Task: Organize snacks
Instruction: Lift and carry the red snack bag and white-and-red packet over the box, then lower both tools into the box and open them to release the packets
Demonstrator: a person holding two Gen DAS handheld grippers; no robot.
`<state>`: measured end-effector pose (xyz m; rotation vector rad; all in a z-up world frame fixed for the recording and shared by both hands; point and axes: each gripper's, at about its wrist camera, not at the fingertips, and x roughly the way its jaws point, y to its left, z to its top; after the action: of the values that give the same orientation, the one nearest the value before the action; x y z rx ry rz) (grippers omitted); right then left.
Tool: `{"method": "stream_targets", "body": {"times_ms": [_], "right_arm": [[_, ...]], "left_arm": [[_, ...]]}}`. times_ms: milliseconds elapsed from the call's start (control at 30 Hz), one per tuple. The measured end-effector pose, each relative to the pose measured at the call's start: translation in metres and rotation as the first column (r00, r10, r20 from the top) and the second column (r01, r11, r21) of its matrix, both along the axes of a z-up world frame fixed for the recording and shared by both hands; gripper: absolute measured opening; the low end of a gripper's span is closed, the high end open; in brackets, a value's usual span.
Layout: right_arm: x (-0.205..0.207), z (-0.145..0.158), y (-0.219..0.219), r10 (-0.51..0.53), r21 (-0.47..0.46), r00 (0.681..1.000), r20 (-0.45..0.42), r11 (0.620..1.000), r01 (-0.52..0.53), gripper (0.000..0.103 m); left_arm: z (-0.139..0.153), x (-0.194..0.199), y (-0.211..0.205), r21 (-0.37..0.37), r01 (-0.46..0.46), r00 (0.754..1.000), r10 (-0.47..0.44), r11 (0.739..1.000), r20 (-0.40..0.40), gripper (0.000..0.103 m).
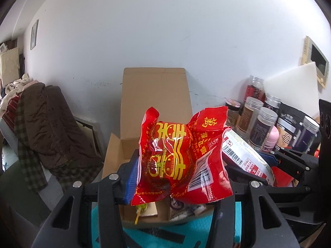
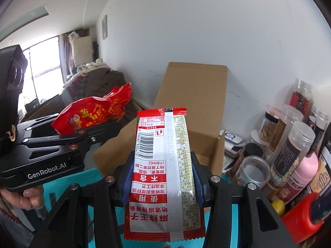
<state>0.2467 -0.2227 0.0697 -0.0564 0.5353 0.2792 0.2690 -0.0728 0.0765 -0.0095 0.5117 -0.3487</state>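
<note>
My left gripper (image 1: pixel 178 165) is shut on a puffy red snack bag with yellow characters (image 1: pixel 175 157), held above an open cardboard box (image 1: pixel 155 103) that holds several small snacks. The same red bag (image 2: pixel 93 113) shows at the left of the right wrist view, in the left gripper (image 2: pixel 99 128). My right gripper (image 2: pixel 162 177) is shut on a flat red-and-white snack packet with a barcode (image 2: pixel 161 165), held in front of the box (image 2: pixel 192 103). That packet (image 1: pixel 246 157) also shows just right of the red bag in the left wrist view.
Several clear jars with screw lids (image 2: pixel 289 140) and a pink bottle (image 2: pixel 304 171) crowd the right side against the white wall. A red container (image 2: pixel 300 217) sits at the right front. A teal surface (image 1: pixel 144 233) lies under the box. Clothes are piled on furniture (image 1: pixel 47 128) at left.
</note>
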Motion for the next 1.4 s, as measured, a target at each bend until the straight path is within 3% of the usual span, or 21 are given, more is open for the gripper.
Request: {"method": "stream_targets", "body": {"times_ms": [400,933,1400], "right_arm": [[0.054,-0.03,-0.016,-0.037,0.048,0.997,-0.071,0.998,0.04,0.047],[0.089,-0.084,-0.018,-0.049,0.031,0.975,-0.217,0.998,0.057,0.047],[0.093,-0.095,-0.006,-0.136,-0.129,0.965,-0.225,0.986,0.109,0.052]], "left_arm": [[-0.031,0.047,-0.012,0.036,-0.026,0.999,0.028,0.999,-0.045,0.047],[-0.097,0.089,-0.022,0.129,-0.014,0.977,0.042,0.992,-0.211,0.047],[-0.122,0.1,-0.042,0.237,-0.021,0.954,0.091,0.971,-0.286,0.048]]}}
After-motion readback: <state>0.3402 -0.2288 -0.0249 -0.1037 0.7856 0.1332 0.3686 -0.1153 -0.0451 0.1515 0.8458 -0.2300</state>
